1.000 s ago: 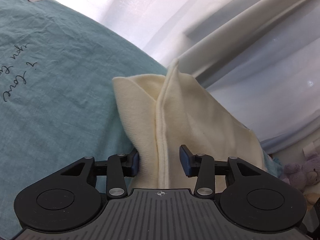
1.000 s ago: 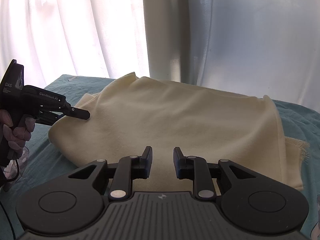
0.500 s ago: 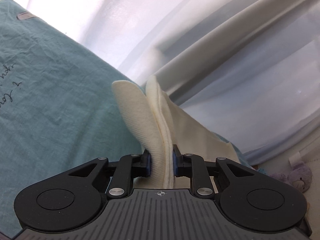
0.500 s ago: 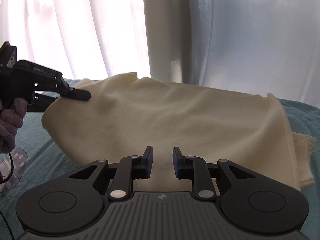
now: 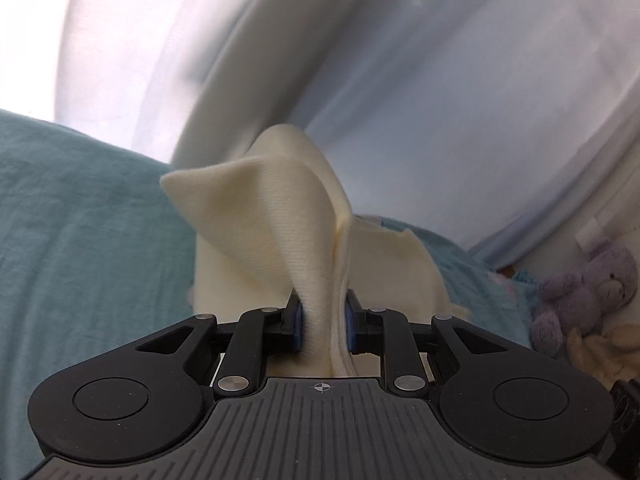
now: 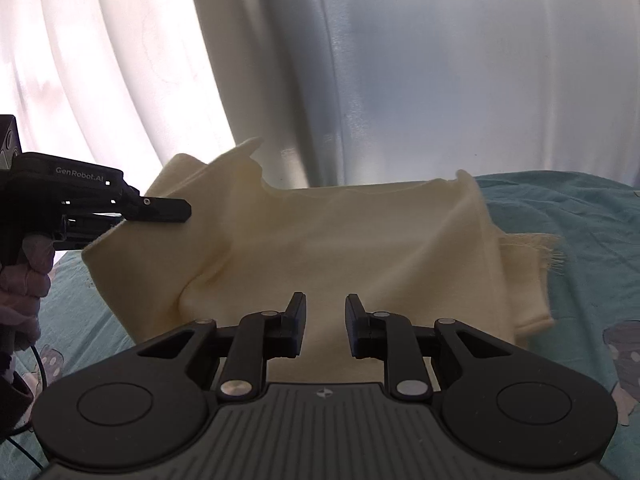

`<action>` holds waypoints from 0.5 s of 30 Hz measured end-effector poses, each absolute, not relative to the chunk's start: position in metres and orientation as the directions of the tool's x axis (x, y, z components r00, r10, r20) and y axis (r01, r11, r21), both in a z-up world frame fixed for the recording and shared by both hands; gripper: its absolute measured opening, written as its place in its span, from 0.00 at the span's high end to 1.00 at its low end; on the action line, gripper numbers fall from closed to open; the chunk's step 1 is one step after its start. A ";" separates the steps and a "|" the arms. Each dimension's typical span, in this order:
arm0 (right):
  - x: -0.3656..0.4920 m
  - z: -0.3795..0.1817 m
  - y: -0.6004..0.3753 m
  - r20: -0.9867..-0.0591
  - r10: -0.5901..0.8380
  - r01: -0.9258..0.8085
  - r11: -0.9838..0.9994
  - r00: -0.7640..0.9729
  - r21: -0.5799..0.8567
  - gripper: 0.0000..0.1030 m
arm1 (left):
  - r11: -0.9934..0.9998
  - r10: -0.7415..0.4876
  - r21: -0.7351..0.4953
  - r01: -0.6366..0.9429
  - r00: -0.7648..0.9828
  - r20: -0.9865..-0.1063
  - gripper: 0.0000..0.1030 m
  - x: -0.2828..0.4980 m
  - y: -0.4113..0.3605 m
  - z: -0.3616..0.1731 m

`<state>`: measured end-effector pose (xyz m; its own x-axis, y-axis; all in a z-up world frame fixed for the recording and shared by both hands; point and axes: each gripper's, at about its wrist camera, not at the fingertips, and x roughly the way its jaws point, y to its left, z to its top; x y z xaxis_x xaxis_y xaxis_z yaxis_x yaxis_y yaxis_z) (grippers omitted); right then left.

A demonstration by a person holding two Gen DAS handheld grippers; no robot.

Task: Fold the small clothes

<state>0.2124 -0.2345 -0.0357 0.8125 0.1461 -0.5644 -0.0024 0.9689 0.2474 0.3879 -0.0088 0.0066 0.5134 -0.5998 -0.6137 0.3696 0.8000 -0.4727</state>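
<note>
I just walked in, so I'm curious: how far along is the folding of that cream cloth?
Early on. The left gripper has just closed on one end of the cream cloth and lifts it off the teal bedsheet. The right gripper stands over the near edge; whether it pinches cloth is unclear. No neat fold shows yet.

White letters saying "GenRobot.AI" are showing on the black side of the left gripper, off to the left of the right gripper's view. No other words or numbers are showing clearly enough to read on anything else nearby.
</note>
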 end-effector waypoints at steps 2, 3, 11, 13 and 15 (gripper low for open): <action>0.211 -0.038 -0.241 -0.575 0.141 0.016 0.966 0.806 0.259 0.80 | 0.814 -0.578 -0.424 0.397 0.493 -0.650 0.78 0.381 -0.035 -0.007; 0.209 -0.039 -0.243 -0.580 0.140 0.023 0.964 0.802 0.265 0.80 | 0.820 -0.567 -0.402 0.407 0.485 -0.666 0.77 0.378 -0.045 -0.015; 0.209 -0.048 -0.250 -0.615 0.157 0.033 0.958 0.772 0.286 0.80 | 0.816 -0.562 -0.351 0.459 0.490 -0.666 0.69 0.352 -0.045 -0.005; 0.212 -0.047 -0.250 -0.609 0.160 0.028 0.958 0.777 0.286 0.80 | 0.831 -0.542 -0.331 0.447 0.515 -0.664 0.59 0.345 -0.032 0.007; 0.216 -0.046 -0.251 -0.604 0.170 0.020 0.955 0.779 0.295 0.80 | 0.860 -0.501 -0.305 0.409 0.562 -0.658 0.58 0.341 -0.019 0.015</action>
<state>0.2163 -0.2512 -0.0463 0.7787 0.1699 -0.6040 0.0202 0.9553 0.2948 0.3408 -0.0190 0.0148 0.5625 -0.5012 -0.6576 0.4094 0.8598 -0.3052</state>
